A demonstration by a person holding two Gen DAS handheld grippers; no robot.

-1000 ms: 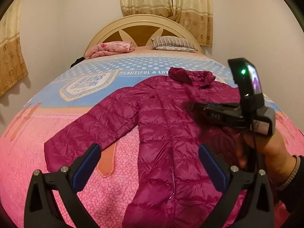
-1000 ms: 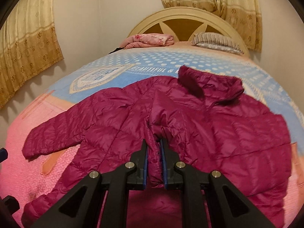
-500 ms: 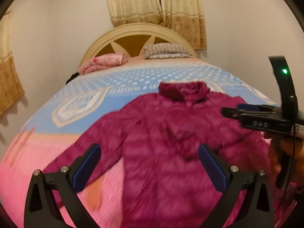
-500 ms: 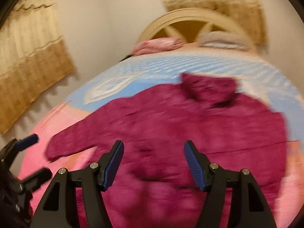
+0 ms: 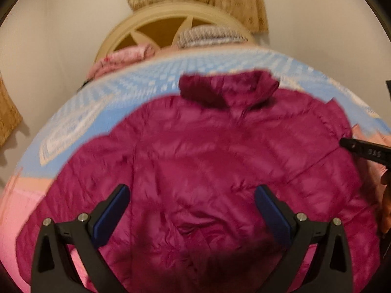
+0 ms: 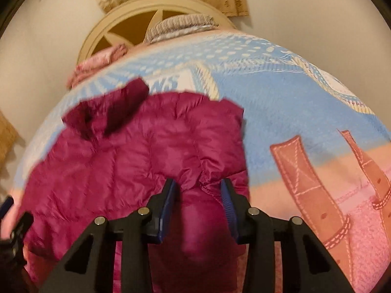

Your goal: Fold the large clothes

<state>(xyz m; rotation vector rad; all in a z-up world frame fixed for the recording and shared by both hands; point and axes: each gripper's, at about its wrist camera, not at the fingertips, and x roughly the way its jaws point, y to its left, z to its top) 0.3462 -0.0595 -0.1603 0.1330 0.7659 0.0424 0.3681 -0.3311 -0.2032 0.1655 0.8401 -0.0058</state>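
Observation:
A magenta puffer jacket [image 5: 207, 151] lies spread on the bed, collar [image 5: 227, 90] toward the headboard. My left gripper [image 5: 193, 210] hovers open and wide over the jacket's middle, with nothing between its blue pads. In the right wrist view my right gripper [image 6: 199, 195] sits at the right edge of the jacket [image 6: 136, 161]. Its jaws are closing around a puffed fold of the sleeve seam, and the pads do not clearly press on it. The right gripper's tip [image 5: 364, 151] shows at the right of the left wrist view, held by a hand.
The bed is covered by a blue and pink blanket [image 6: 293, 112] with brown strap prints. A cream headboard [image 5: 158, 24], a striped pillow [image 5: 210, 34] and a folded pink blanket [image 5: 122, 58] are at the far end. Walls and curtains surround the bed.
My right gripper let go of the jacket's front, opened, moved to the jacket's right edge and narrowed around a fold there. The left gripper moved in closer over the jacket, still open.

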